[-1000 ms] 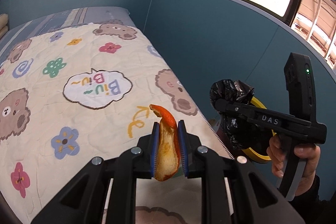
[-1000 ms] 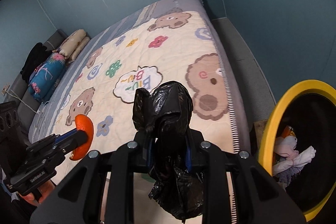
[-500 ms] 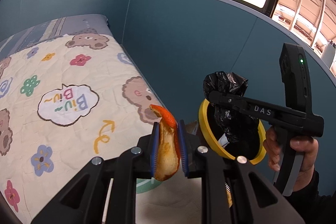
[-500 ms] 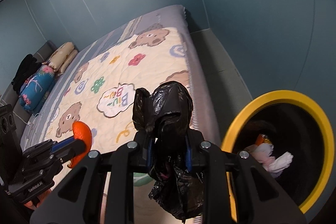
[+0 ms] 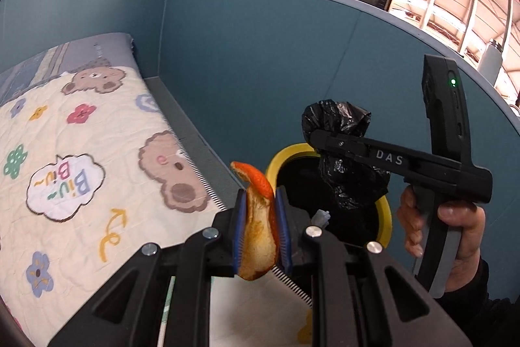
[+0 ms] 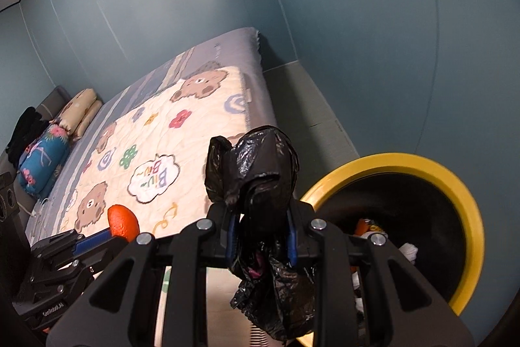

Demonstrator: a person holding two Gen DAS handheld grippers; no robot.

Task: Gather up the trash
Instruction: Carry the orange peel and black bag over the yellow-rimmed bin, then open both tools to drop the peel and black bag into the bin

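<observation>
You have swung both hands off the bed: the yellow-rimmed bin (image 6: 422, 171) now lies just ahead of your fingers. Your left gripper (image 5: 260, 230) pinches the orange peel (image 5: 258, 226); your right gripper (image 6: 260, 236) clamps the black bag (image 6: 256, 184). Both can drop soon.

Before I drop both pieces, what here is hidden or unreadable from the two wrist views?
- Yellow-rimmed bin: lower rim cut off by the right wrist view's edge; the left wrist view hides much of it behind the black bag.
- Bin contents: small and dark, partly behind the right gripper; items not identifiable.
- Orange peel: lower end hidden behind the left gripper.
</observation>
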